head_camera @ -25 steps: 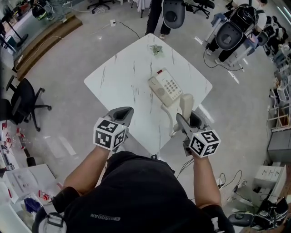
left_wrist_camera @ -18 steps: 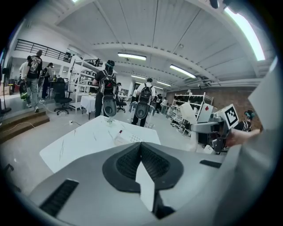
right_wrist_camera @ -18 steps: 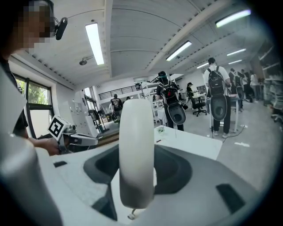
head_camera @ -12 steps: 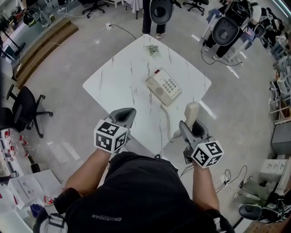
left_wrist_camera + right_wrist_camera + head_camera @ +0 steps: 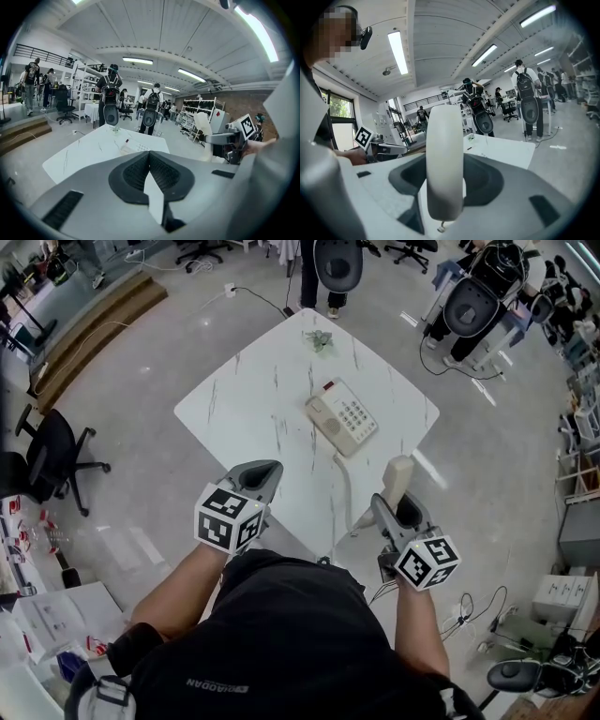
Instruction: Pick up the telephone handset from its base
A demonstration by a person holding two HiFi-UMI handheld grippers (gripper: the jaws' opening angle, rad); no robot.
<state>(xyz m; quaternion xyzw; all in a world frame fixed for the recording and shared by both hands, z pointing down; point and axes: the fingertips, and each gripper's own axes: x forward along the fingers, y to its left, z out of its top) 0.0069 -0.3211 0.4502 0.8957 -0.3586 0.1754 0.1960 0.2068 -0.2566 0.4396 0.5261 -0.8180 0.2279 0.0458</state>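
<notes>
Drawing back toward our body, the right gripper [image 5: 394,505] now carries the handset [image 5: 397,476] farther from the base [image 5: 342,416] than a second ago: then the two were near each other over the table [image 5: 253,399], now the handset stands upright out past the table's near right edge, well apart from the base. The right gripper view shows the jaws pressed against the handset's middle from both sides, open only as wide as its body. The cord [image 5: 345,486] runs from the base along the tabletop and curves up to the handset's lower end; it looks less slack than it did, though not taut. The base itself sits where it was, keypad up, its cradle bare. Our left gripper [image 5: 261,472] hovers over the table's near corner as before, its jaws brought together with nothing between them. We judge the pick-up itself done, the handset being clear of the cradle; what remains is to hold steady and not pull the cord so far that it drags the base.
</notes>
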